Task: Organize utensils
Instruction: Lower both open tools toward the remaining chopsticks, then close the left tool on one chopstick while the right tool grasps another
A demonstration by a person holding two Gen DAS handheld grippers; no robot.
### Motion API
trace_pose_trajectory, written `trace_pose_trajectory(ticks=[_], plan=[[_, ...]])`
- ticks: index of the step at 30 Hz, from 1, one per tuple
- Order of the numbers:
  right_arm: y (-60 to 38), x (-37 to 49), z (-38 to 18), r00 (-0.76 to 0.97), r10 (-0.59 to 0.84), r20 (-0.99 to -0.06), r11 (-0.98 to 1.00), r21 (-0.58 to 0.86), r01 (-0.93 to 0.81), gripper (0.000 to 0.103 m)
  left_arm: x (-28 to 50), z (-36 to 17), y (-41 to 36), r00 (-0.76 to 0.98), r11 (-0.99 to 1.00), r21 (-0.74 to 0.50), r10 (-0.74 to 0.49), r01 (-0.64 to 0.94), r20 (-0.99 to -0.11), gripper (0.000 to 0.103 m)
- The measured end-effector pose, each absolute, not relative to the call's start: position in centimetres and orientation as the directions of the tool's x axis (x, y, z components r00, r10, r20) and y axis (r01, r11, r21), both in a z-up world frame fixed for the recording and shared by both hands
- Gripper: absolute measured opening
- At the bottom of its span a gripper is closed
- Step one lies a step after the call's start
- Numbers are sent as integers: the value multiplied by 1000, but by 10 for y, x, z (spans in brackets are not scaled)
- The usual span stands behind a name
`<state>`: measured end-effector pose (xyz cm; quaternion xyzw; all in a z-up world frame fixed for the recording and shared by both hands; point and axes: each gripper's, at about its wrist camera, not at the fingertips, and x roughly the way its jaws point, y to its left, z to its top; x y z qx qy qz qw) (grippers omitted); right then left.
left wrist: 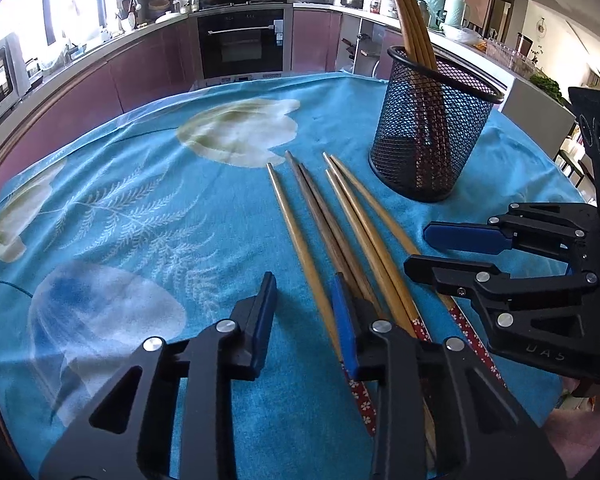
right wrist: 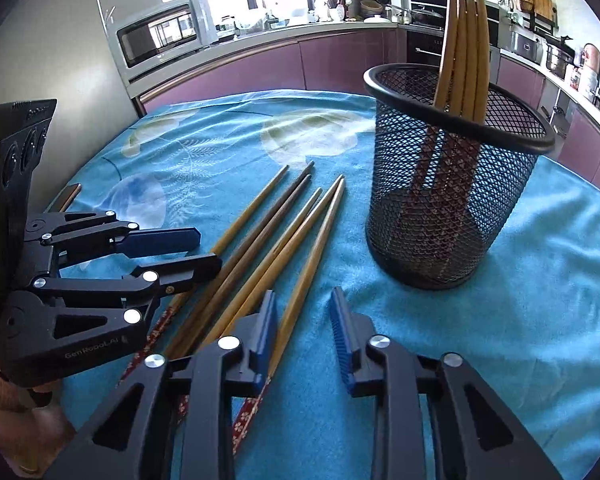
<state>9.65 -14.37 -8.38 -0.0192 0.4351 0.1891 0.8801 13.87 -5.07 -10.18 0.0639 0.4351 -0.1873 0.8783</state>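
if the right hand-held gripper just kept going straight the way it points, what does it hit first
Probably the blue tablecloth: the gap of the right hand-held gripper frames bare cloth, with the nearest loose chopstick just left of it. The mesh cup stands farther ahead and to the right; depth is hard to judge.

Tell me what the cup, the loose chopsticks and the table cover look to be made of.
Cup: black metal mesh, apparently painted; you see through its diamond lattice, with a solid rim.
Loose chopsticks: wood or bamboo, smooth matte; tan and darker brown shafts, some ends wrapped in a red flowered pattern.
Table cover: soft cloth, blue with a pale printed design; it shows a nap and wrinkles.
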Motion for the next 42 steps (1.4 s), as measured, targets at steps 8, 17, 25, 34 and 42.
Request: trace_pose_trajectory(ticks=[8,17,25,34,42], plan=[[-157,100,-86,543,347,-764,929,201,-311,8,141,-102,-49,549,928,-82,-284,362,-786,12],[-173,95,-82,555,374,-743,925,253,-285,6,138,-101,-42,552,937,-117,-292,330,-781,8],[-173,87,-72,552,433,-713,898,286,-335,6,125,-91,-37,563,927,-138,-325,349,-760,8],[-158,87,-75,510,451,-732,881,274,-386,6,115,-97,-44,536,910,-133,-344,393,-771,8],[-150,96,-83,492,422,-761,890,246,-383,8,120,-102,-47,518,907,-117,-333,406,-788,8]])
